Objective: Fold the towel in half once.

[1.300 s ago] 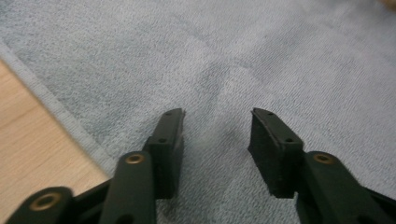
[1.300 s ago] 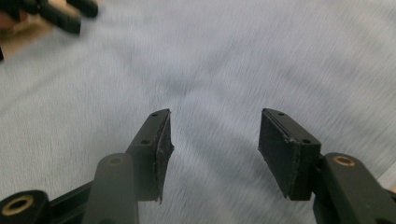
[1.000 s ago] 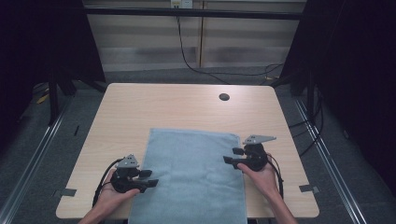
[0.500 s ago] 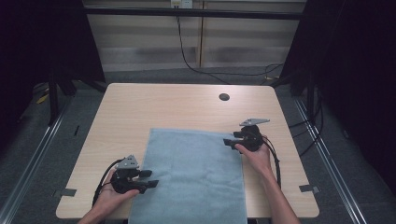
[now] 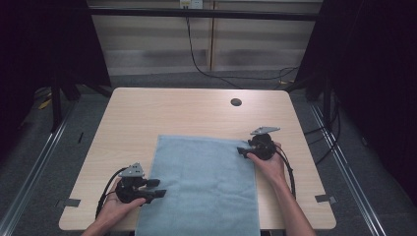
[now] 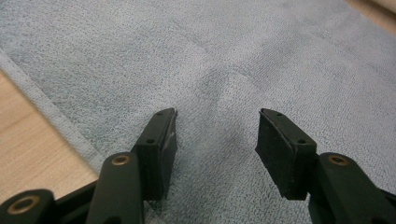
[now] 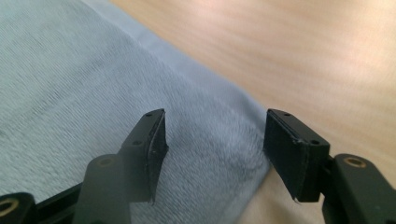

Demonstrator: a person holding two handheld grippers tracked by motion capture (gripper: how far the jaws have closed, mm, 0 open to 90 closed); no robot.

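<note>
On the table (image 5: 147, 118), a blue towel (image 5: 204, 182) lying flat. Left gripper (image 5: 160, 188) at its left edge, right gripper (image 5: 241, 151) at its far right corner, jaws parted, gripping nothing. Likely lining up to grab and fold.

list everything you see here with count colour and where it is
towel: one, light blue, spread flat on the near middle of the table, near end over the table's near edge
table: one, light wood, centre of the high view
cable hole: one, dark, far right part of the tabletop
wall cable: one, black, hanging behind the table
left tongs: one, black, open at the towel's left edge
right tongs: one, black, open at the towel's far right corner
</note>
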